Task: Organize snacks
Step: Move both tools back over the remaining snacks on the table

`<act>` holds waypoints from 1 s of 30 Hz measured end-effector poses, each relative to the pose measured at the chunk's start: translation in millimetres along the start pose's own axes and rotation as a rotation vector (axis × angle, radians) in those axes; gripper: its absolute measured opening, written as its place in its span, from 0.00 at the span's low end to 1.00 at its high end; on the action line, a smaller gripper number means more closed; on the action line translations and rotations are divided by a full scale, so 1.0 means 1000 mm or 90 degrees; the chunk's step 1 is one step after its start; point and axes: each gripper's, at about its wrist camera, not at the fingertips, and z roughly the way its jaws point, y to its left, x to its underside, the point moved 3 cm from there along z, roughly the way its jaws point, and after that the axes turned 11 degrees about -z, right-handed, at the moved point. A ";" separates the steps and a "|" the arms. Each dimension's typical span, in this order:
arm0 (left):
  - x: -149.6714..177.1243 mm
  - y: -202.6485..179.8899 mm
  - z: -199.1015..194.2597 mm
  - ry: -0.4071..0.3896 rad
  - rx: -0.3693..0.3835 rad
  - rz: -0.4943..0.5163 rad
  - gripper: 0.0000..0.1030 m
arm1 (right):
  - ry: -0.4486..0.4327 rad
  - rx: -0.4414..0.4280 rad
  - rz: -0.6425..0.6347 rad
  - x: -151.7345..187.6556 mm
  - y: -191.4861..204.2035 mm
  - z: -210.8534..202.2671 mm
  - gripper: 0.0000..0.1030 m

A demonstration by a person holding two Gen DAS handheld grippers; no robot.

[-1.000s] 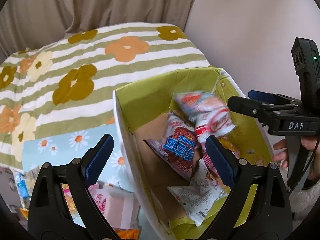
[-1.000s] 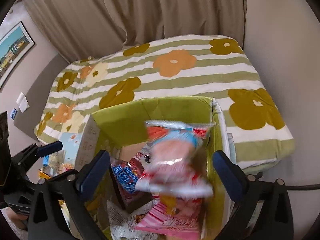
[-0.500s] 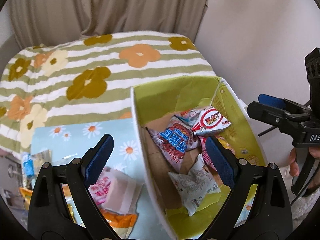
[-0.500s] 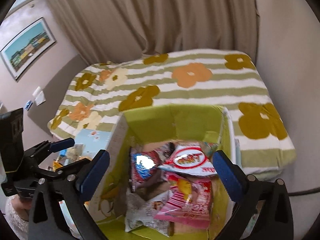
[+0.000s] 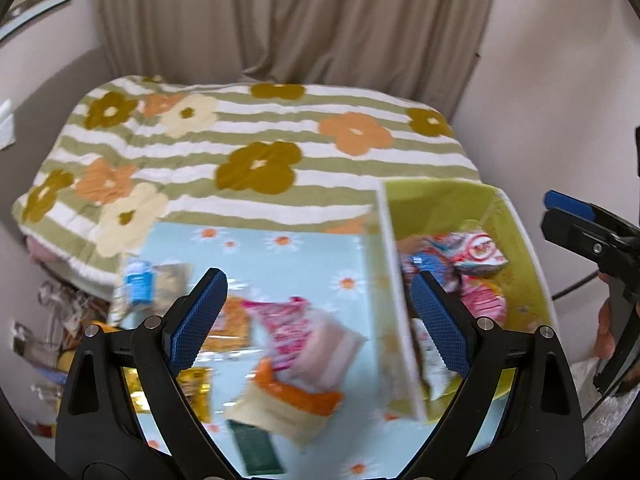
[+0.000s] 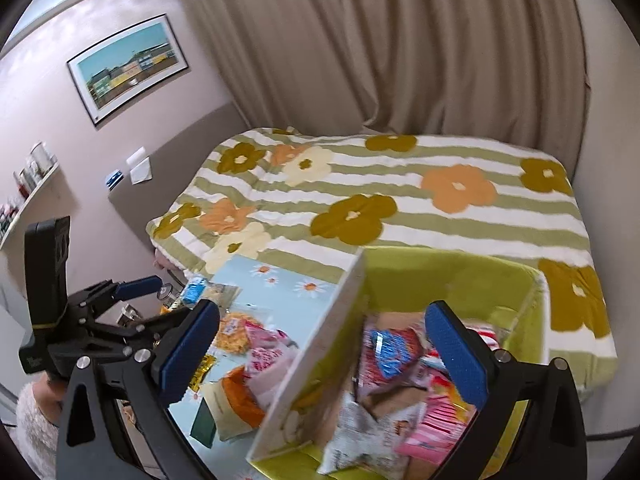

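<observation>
Both claws stand wide open with nothing between the pads: the left claw (image 5: 318,316) over loose snack packets (image 5: 304,332) on the bench (image 5: 304,256), the right claw (image 6: 322,354) over the box (image 6: 452,276). That box, green inside with white outer walls, sits at the right end of the bench and holds several snack packets (image 6: 390,350) in a heap. A pale blue daisy-print cover lies on the bench. Just behind it is a bed (image 6: 400,184) with a green-striped, flowered quilt. Beige curtains (image 6: 380,40) hang behind the bed. On the left wall are a framed picture (image 6: 128,64) and a shelf (image 6: 28,192) of jars. Motion blur softens the left wrist view.
</observation>
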 end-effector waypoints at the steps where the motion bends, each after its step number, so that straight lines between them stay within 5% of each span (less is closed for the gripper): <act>1: -0.002 0.011 -0.002 -0.002 -0.006 -0.006 0.90 | 0.002 -0.001 -0.006 -0.002 0.006 0.003 1.00; 8: -0.020 0.099 -0.001 0.008 -0.024 -0.049 0.90 | 0.027 -0.025 -0.026 -0.011 0.064 0.038 1.00; 17: -0.027 0.194 0.049 0.105 -0.024 -0.056 0.90 | 0.109 -0.050 0.005 -0.005 0.139 0.121 1.00; 30: -0.013 0.248 0.146 0.242 0.031 -0.027 0.90 | 0.195 0.017 0.097 0.040 0.177 0.214 1.00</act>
